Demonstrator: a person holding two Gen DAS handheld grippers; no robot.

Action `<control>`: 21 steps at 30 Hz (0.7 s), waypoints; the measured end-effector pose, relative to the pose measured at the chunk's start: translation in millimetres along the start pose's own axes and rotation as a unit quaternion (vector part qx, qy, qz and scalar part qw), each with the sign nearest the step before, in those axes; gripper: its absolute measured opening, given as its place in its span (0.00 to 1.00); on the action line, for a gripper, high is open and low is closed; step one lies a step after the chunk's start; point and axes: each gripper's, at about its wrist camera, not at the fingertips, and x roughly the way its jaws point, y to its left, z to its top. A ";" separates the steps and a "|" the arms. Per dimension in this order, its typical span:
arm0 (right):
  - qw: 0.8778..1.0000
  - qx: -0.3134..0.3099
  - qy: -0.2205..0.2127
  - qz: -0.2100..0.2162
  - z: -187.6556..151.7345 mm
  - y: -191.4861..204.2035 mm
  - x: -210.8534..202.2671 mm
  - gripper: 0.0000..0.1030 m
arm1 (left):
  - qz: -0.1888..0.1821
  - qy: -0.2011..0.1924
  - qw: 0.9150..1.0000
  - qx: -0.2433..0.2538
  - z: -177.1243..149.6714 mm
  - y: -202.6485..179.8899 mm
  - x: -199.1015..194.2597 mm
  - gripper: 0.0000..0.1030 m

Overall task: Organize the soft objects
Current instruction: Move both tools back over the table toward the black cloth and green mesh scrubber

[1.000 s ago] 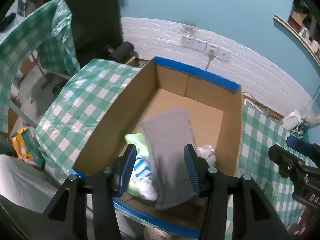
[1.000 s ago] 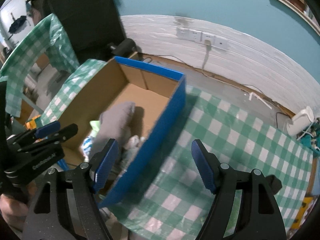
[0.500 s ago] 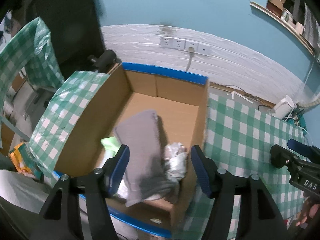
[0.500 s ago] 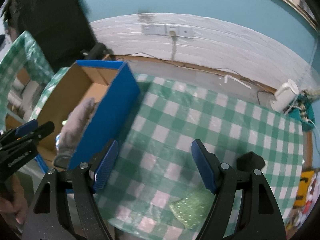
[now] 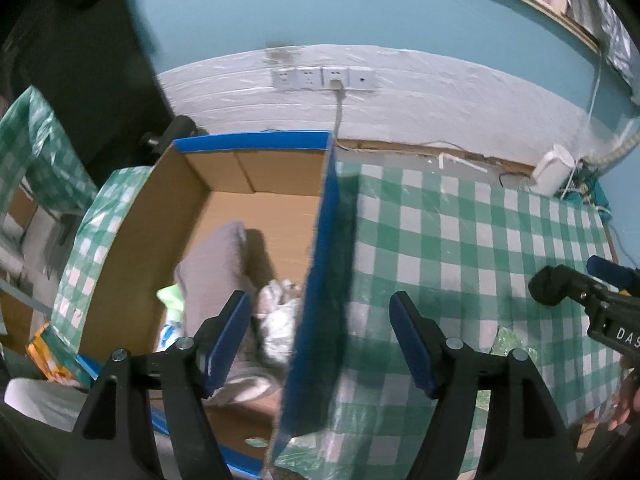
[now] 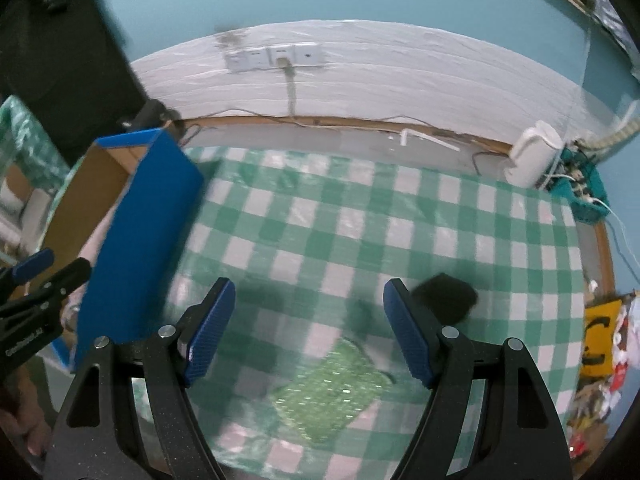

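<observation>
The left gripper (image 5: 320, 340) has nothing between its blue ribbed pads; its jaws are opening, and they straddle the blue right wall of the cardboard box (image 5: 328, 264) from above without touching it. Just beyond the left pad, inside the box, lies a grey cloth (image 5: 216, 268), a long, flat, soft strip draped over the other items and running toward the box's near end. Beside it on the right sits a crumpled white bundle (image 5: 280, 320), and at its left edge a bright lime-green piece (image 5: 172, 296) and a white-and-blue striped item (image 5: 170, 334) peek out. The box has plain brown inner walls and blue tape along its rim. The right gripper (image 6: 308, 332) stands wide open and empty over the green-and-white checked tablecloth (image 6: 360, 220). Between and just beyond its pads lies a green, bumpy-textured sheet (image 6: 332, 392), flat on the cloth, roughly square and turned corner-on. Near the right pad sits a small black soft-edged object (image 6: 448, 296), blurred. The box stands at the left of this view, well apart from the green sheet.
</observation>
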 end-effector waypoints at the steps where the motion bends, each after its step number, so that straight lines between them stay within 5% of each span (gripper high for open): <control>1: 1.000 0.004 0.001 -0.004 -1.2 -6.2 0.6 0.74 | -0.001 0.003 1.000 0.004 0.4 -5.1 2.0 0.72; 11: 0.997 0.057 0.030 -0.050 -8.4 -77.2 26.7 0.74 | -0.008 0.021 0.998 0.061 4.9 -59.1 26.8 0.76; 21: 0.992 0.102 0.058 -0.046 -13.4 -112.9 74.5 0.74 | -0.011 0.057 0.994 0.091 14.1 -88.7 73.9 0.76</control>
